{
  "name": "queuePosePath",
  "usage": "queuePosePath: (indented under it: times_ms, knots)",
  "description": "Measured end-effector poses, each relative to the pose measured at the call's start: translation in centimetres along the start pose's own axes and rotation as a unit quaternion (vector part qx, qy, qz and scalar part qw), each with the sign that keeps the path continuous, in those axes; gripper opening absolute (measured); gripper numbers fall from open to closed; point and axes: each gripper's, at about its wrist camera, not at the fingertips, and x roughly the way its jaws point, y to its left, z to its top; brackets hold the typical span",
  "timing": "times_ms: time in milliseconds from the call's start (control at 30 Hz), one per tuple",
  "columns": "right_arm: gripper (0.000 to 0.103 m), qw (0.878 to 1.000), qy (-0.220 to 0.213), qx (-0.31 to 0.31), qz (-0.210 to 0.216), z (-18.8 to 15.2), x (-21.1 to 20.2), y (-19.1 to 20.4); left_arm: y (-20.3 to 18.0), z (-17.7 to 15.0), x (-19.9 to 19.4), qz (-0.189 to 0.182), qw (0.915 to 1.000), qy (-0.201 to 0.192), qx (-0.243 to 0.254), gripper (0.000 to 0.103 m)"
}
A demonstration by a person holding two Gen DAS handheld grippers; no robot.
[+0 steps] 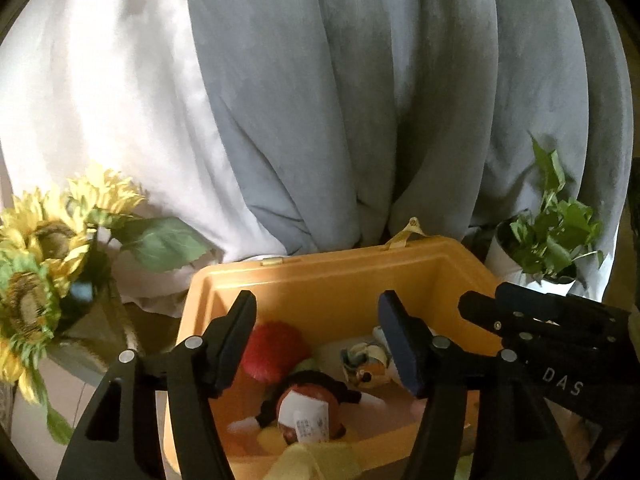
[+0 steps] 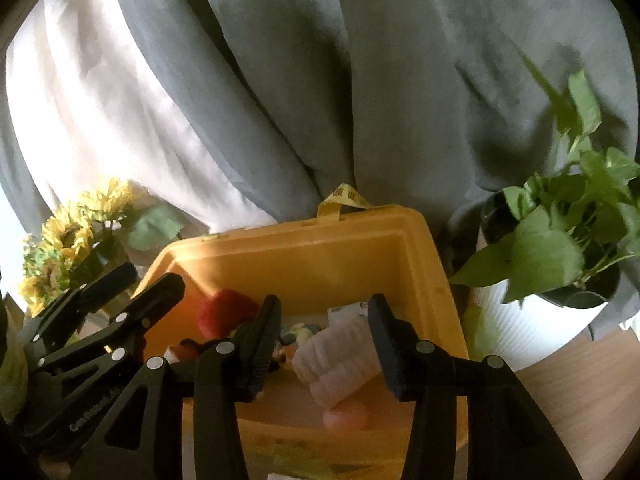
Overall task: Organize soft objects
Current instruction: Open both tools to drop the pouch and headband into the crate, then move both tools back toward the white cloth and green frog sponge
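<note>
Left hand-held gripper (image 1: 318, 340) hung over yellow bin (image 1: 332, 276), fingers apart, gripping nothing. Right hand-held gripper (image 2: 324, 338) just right of it, fingers likewise apart, empty. Inside bin: red fuzzy plush (image 1: 274, 350) at far left, brown plush with white tag (image 1: 306, 410) near, white ribbed soft piece (image 2: 340, 356) at right, small pink ball (image 2: 346, 416) nearest. Sunflowers (image 1: 36, 248) left of bin, potted green plant (image 2: 560, 240) right, grey curtain (image 1: 360, 100) behind.

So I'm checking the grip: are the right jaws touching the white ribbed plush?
Cannot tell. In the right wrist view the right gripper frames the white ribbed plush, but contact isn't plain.
</note>
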Motion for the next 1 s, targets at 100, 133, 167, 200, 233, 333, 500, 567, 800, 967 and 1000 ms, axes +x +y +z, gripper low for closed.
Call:
queuePosePath:
  times_ms: [100,133,167,200,233,333,500,567,800,967,1000]
  knots:
    - [0.047,1.000,-0.009,-0.001,0.002,0.0,-1.2,0.1,-0.1,0.0,-1.5,0.003,1.0000,-0.008,0.000,0.063]
    - [0.047,1.000,-0.012,-0.003,0.003,0.0,-1.7,0.1,-0.2,0.0,-1.9,0.004,0.9999,-0.011,0.002,0.063]
    - [0.047,1.000,-0.015,-0.004,0.003,-0.1,-2.1,0.2,-0.3,0.0,-2.3,0.006,0.9999,-0.014,0.003,0.064]
    - [0.047,1.000,-0.018,-0.005,0.003,-0.1,-2.6,0.3,-0.4,0.0,-2.9,0.008,0.9998,-0.019,0.003,0.064]
    - [0.047,1.000,-0.021,-0.006,0.003,-0.1,-3.1,0.4,-0.4,0.1,-3.2,0.009,0.9997,-0.021,0.003,0.064]
    - [0.048,0.999,-0.031,-0.007,0.001,-0.1,-4.4,0.5,-0.7,-0.1,-4.5,0.006,0.9996,-0.029,0.001,0.064]
    - [0.054,0.999,-0.048,-0.001,-0.008,-0.5,-6.7,0.3,-1.5,-0.8,-6.2,0.004,0.9995,-0.032,0.001,0.064]
    - [0.055,0.999,-0.049,-0.003,-0.012,-0.7,-7.2,0.3,-1.6,-1.1,-6.8,0.003,0.9994,-0.033,0.000,0.064]
    - [0.056,0.999,-0.047,-0.004,-0.024,-2.2,-8.9,0.1,-2.4,-2.5,-8.3,0.002,0.9995,-0.030,0.008,0.064]
    - [0.057,0.999,-0.035,0.002,-0.029,-3.6,-9.7,-0.4,-3.1,-4.0,-9.2,-0.007,0.9997,-0.017,0.017,0.064]
    - [0.057,0.999,-0.032,0.002,-0.029,-3.9,-9.7,-0.4,-3.3,-4.4,-9.4,-0.008,0.9997,-0.014,0.018,0.064]
